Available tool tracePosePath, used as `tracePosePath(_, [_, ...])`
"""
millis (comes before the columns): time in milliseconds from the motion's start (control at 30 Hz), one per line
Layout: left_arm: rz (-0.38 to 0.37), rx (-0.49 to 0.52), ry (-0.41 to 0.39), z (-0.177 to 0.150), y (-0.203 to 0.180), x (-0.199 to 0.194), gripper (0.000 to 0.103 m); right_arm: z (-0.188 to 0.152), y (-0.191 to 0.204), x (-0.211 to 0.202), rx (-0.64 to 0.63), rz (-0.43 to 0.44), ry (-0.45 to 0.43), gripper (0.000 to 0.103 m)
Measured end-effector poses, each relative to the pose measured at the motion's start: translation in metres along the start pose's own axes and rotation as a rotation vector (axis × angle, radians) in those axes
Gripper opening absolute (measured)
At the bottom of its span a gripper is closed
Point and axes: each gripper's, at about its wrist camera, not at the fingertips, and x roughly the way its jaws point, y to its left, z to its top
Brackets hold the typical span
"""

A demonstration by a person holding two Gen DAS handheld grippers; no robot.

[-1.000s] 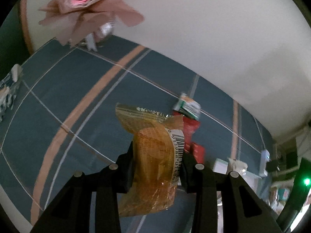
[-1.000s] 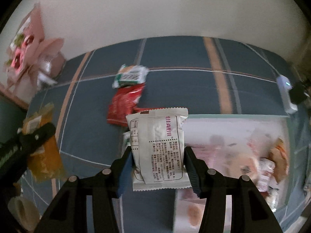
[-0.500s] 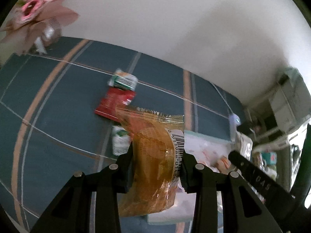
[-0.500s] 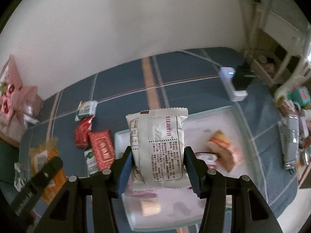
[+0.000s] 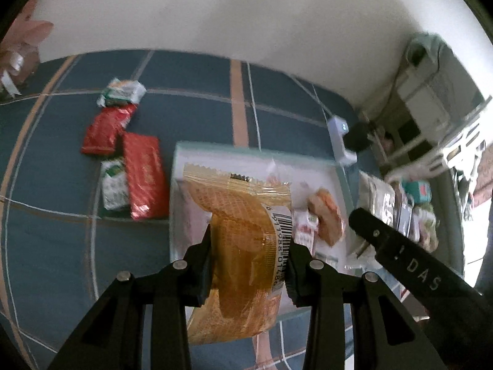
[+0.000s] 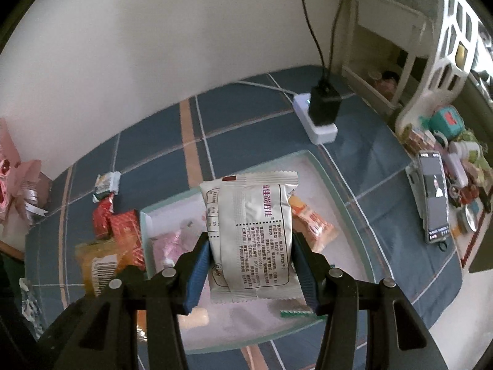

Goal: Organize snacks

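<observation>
Between our left gripper's jaws sits the orange wafer packet, clenched; our right gripper pinches the white snack packet. Both hang over the pale tray on the blue checked cloth. At ten o'clock of the tray lie red packets and green ones. We judge the grippers may knock together, being close, or a packet may fall outside the rim. Tray contents beneath the packets are hidden, and clutter at three o'clock is hard to make out.
</observation>
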Motion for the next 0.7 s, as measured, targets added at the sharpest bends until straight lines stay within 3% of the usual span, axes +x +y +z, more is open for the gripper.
tracePosePath(200, [0.001,0.022,0.076,-0.016,-0.012,0.024,0.039,-0.013,-0.018,0.009,0.036,-0.035,0.034,0.055])
tracePosePath(333, [0.023,0.051,0.089,-0.022,-0.021,0.033,0.039,-0.025,-0.030,0.019,0.071,-0.069,0.063,0.055])
tracePosePath(700, [0.058,0.082,0.114,-0.022,-0.022,0.049,0.040,-0.032,-0.041,0.040,0.083,-0.049,0.133,0.055])
